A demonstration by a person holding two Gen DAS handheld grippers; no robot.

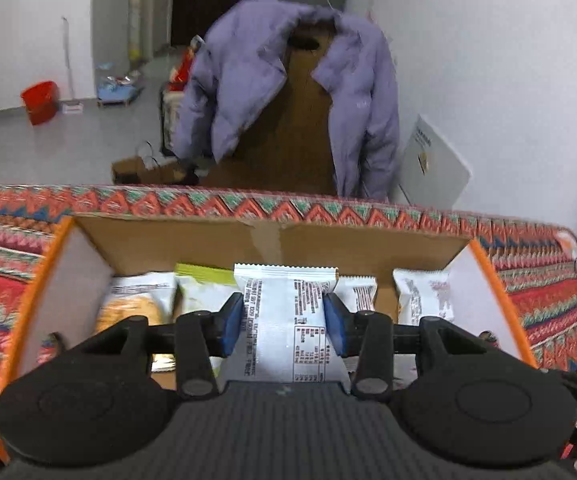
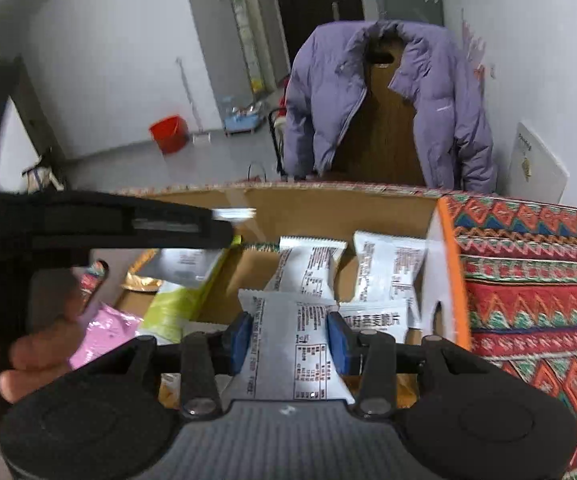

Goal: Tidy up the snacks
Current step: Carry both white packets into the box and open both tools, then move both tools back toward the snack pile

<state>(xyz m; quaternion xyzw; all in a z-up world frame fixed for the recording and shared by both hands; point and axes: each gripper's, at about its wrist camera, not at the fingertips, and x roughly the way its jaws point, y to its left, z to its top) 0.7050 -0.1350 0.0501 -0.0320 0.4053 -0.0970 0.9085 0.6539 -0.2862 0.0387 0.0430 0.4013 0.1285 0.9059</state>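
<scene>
Both tongs grip white snack packets: the left tongs (image 1: 284, 316) hold one packet (image 1: 286, 320) and the right tongs (image 2: 288, 330) hold another (image 2: 288, 344), above the cardboard box (image 1: 160, 240) of sorted snacks on the patterned worktop (image 1: 536, 264). Placing seems underway; next, each packet needs lowering into a free gap before release.

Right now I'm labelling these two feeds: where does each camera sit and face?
Left wrist: on the left gripper, looking down its fingers into the cardboard box; pads clamp a white snack packet.
Right wrist: on the right gripper, clamping another white packet; a hand shows beside it.
Shared: box, purple jacket, red bucket.
</scene>
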